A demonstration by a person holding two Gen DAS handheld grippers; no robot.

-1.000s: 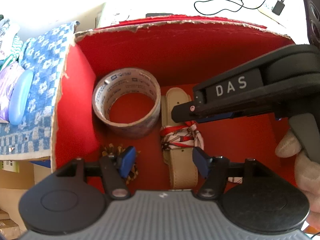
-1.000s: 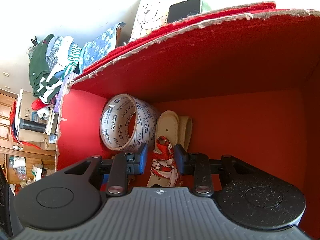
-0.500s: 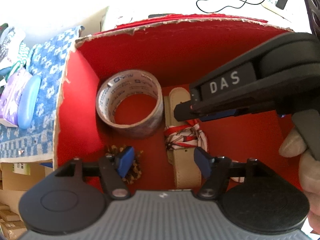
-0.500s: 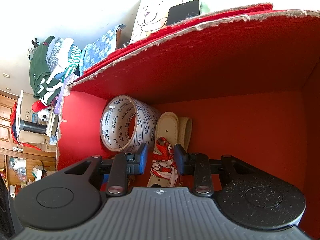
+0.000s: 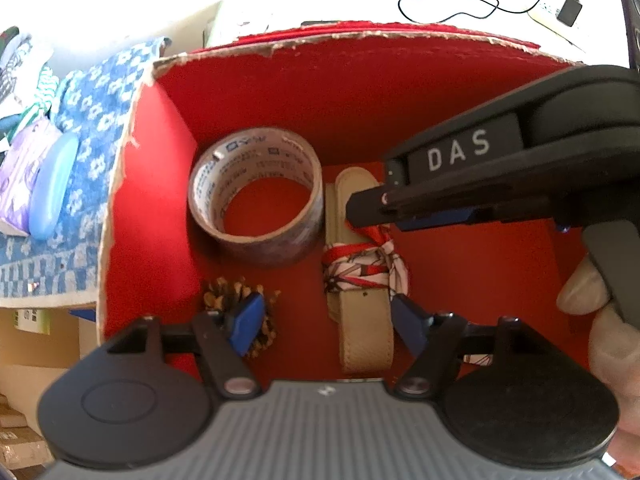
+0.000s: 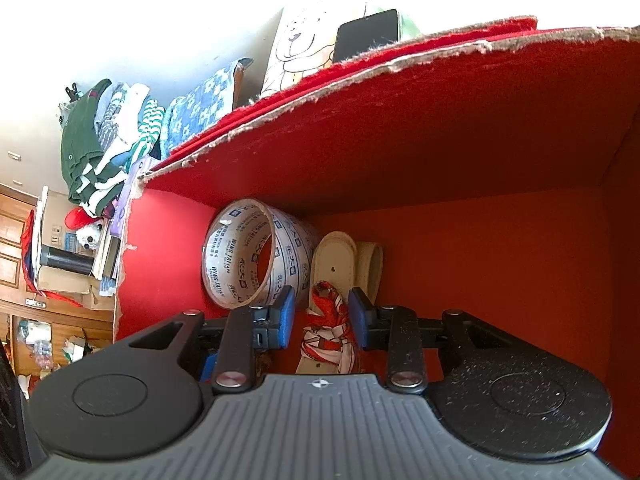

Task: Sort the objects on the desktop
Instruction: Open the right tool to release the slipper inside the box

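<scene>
Gathered on the floor of 1 red-lined box (image 5: 160, 200) on the desk: a tape roll (image 5: 256, 204) standing against the left wall, a pine cone (image 5: 224, 300) in front of it, and a beige belt (image 5: 366, 336) laid flat beside the roll, bound at the middle by a red-and-white scarf (image 5: 360, 268), probably to keep the strap from uncoiling. Poised steeply over the belt's near end, the left tool (image 5: 328, 320), spread wide and gripping nothing, 1 pad above the pine cone, the other just right of the strap. Reaching in from the right, the right tool (image 6: 320, 316), half closed with its 2 pads flanking the scarf; impossible to tell whether pressing or merely bracketing it. Likely a release or final adjustment inside the box.
</scene>
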